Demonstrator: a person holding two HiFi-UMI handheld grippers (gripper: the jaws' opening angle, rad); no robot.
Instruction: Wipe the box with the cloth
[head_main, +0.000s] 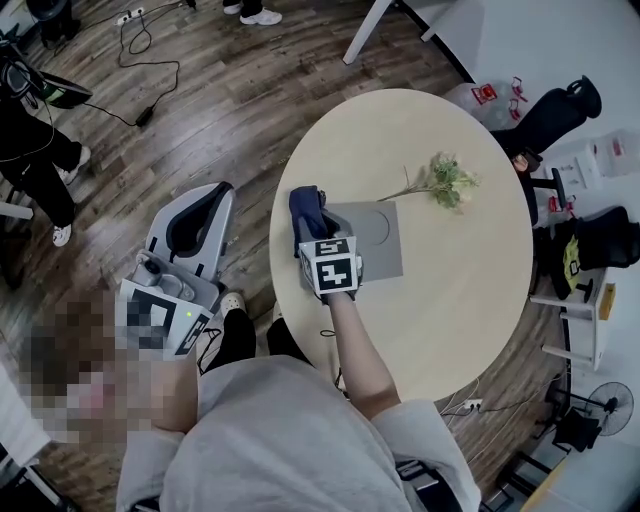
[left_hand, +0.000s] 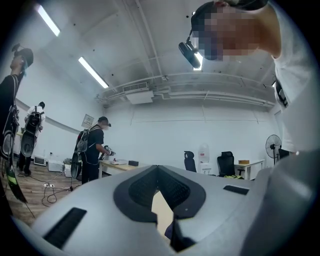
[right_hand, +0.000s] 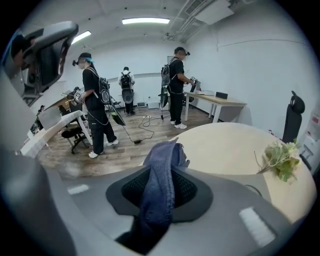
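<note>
A flat grey box lies on the round pale table. My right gripper sits at the box's left edge, shut on a dark blue cloth. In the right gripper view the cloth hangs pinched between the jaws, and its free end bunches up beyond the right gripper. My left gripper is off the table to the left, over the wooden floor, with nothing in it. In the left gripper view its jaws meet at the left gripper's tip, and a sliver of table shows below.
A sprig of artificial flowers lies on the table just beyond the box, also in the right gripper view as a flower sprig. A black cable trails on the floor. People stand about the room. Chairs and bags crowd the right side.
</note>
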